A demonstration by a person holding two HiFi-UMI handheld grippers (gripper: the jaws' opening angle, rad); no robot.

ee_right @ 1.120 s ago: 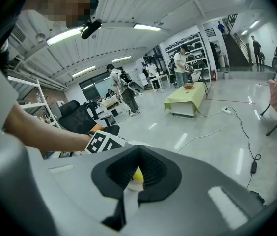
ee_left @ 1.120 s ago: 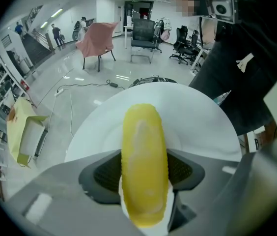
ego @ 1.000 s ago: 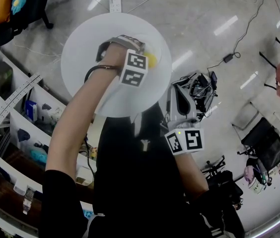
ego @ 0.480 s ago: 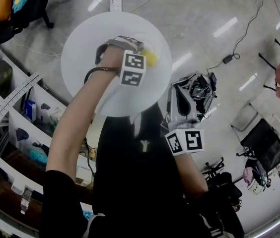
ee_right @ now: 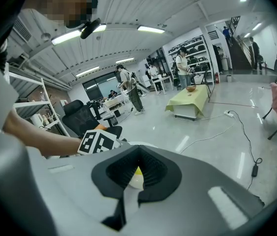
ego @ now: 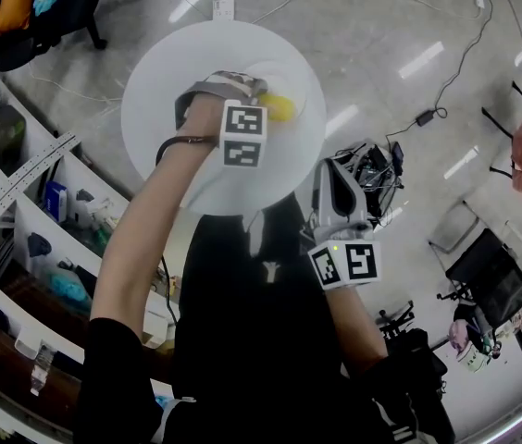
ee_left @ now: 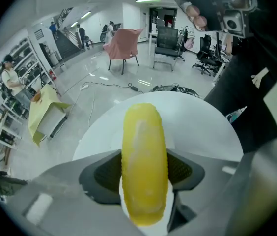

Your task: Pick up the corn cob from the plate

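1. Over the white plate (ego: 155,109), the left hand-held gripper (ee_left: 146,176) pinches the yellow corn (ee_left: 143,151) by its middle, with one pad on each side. I cannot tell if the corn is off the plate yet.
2. The right hand-held gripper (ee_right: 137,175) waits near the plate's edge. Its jaws are pressed together, and I can see nothing in them.
3. The corn could slip. It is round, and the pads hold only a short bit of it. A fast lift might let it slide out and roll down to the floor (ego: 381,26).
4. It could also tip if one end is heavier.
5. The corn lies crosswise between the jaws. Its long way points out toward the plate's far edge, and both ends poke past the pads.
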